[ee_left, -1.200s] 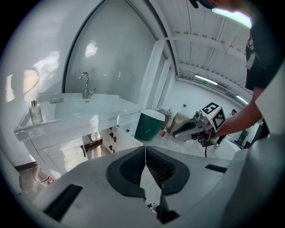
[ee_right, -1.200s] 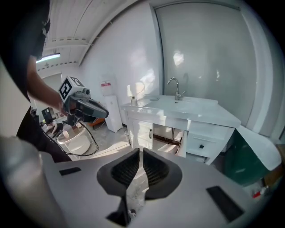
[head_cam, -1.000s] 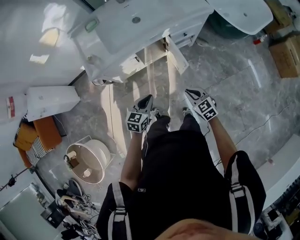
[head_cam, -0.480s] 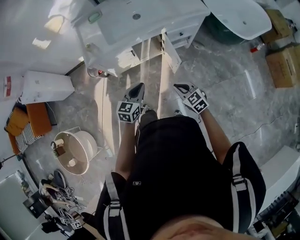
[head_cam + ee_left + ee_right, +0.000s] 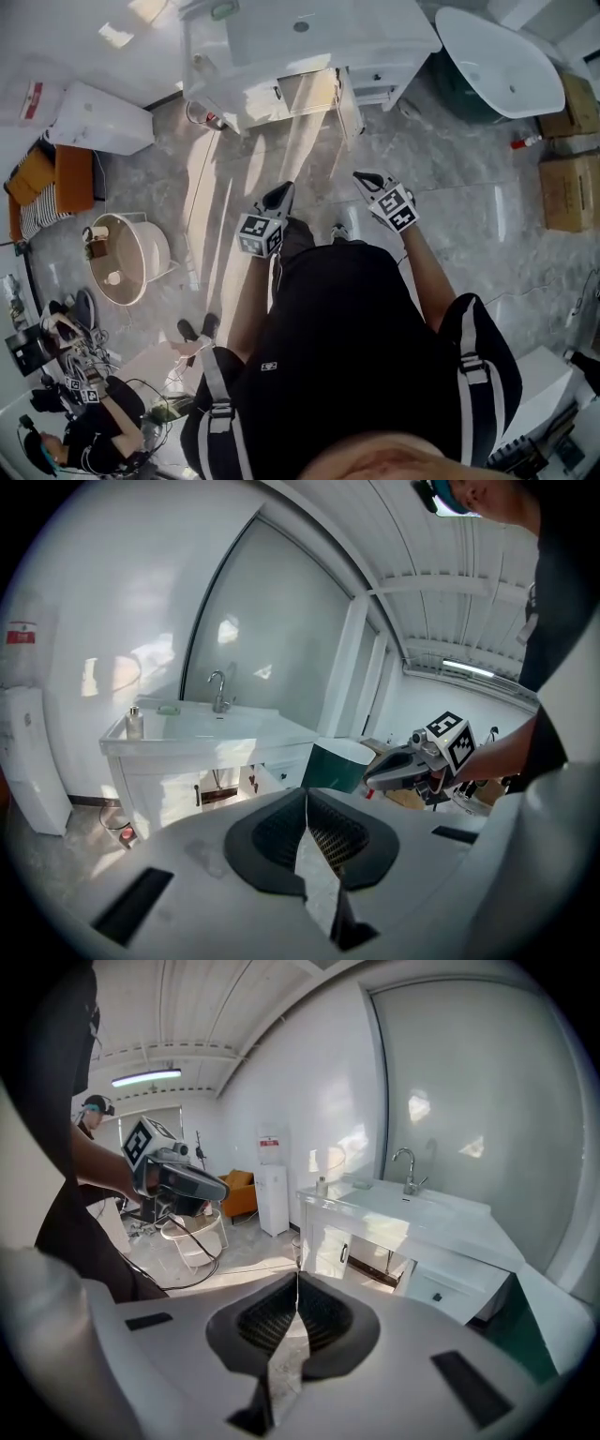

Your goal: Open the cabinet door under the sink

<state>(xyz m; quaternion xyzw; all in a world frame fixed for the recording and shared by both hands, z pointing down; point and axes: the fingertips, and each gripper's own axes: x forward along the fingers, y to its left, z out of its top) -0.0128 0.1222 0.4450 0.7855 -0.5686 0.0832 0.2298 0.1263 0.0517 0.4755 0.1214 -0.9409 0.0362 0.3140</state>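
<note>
Floor [image 5: 281, 141] gap btwn sink cabinet [image 5: 356, 37] & left gripper [image 5: 286, 188], right gripper [image 5: 359, 176]; cabinet door [image 5: 349, 101] swung out; both fingers clenched, empty.

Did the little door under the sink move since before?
No. The cabinet door sticks straight out, open, from the front of the sink cabinet, at about the same angle as a second ago. Only the camera's view has shifted.

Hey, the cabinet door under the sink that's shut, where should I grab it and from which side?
Grip the small dark handle on the shut door, near the edge beside the open bay. Come straight from the front and close across its width: it is an upright bar standing off the panel. The right claw is shut, so open it first.
</note>
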